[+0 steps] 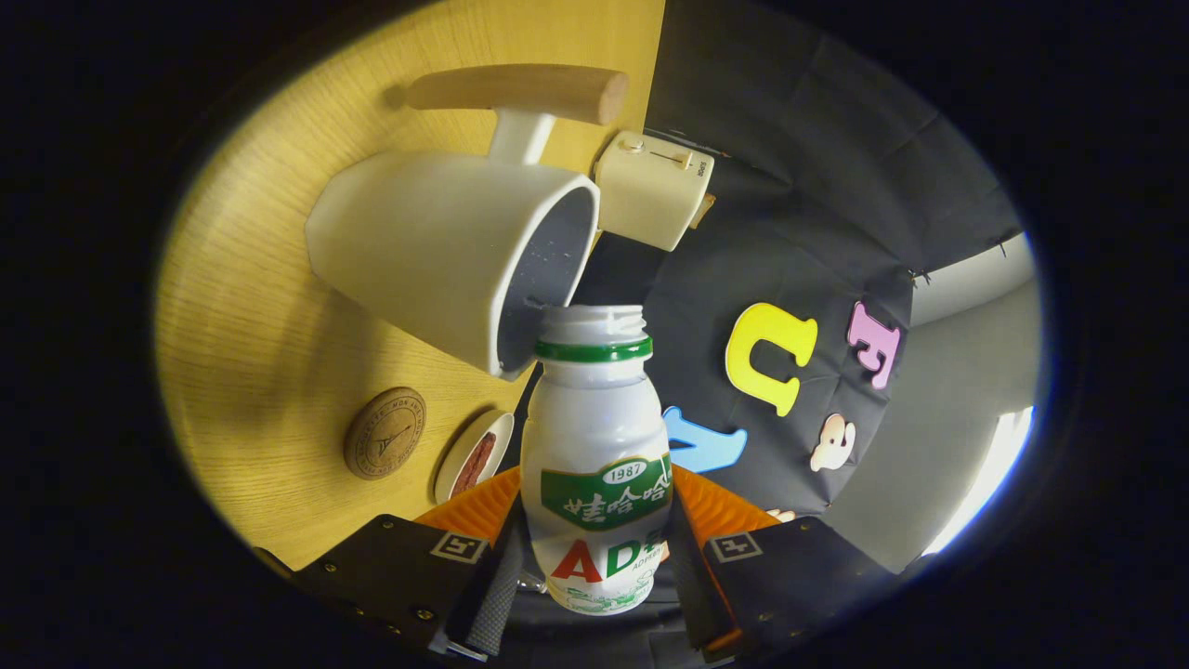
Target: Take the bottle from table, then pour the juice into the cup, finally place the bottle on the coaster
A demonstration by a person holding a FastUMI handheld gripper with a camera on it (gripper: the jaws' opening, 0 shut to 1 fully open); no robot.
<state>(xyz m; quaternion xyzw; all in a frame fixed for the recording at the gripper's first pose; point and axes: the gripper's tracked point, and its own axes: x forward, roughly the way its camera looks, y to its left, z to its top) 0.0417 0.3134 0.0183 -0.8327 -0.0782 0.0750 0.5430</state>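
The bottle (595, 465) is small, white and plastic, with a green ring round its neck and a green band with red letters on its belly. It has no cap. It sits at the bottom middle of the frame, and the gripper (594, 557) squeezes it, one finger on each side. Its open mouth is right at the rim of the cup (437, 251), just above it. The cup is smooth and white, dark inside, with a round wooden handle (520, 91). A round wooden coaster (385, 433) lies lower left on the yellow wood table (251, 316). Beside the coaster is a small white dish (476, 455) with something reddish in it. A cream toaster (650, 186) sits in the upper middle.
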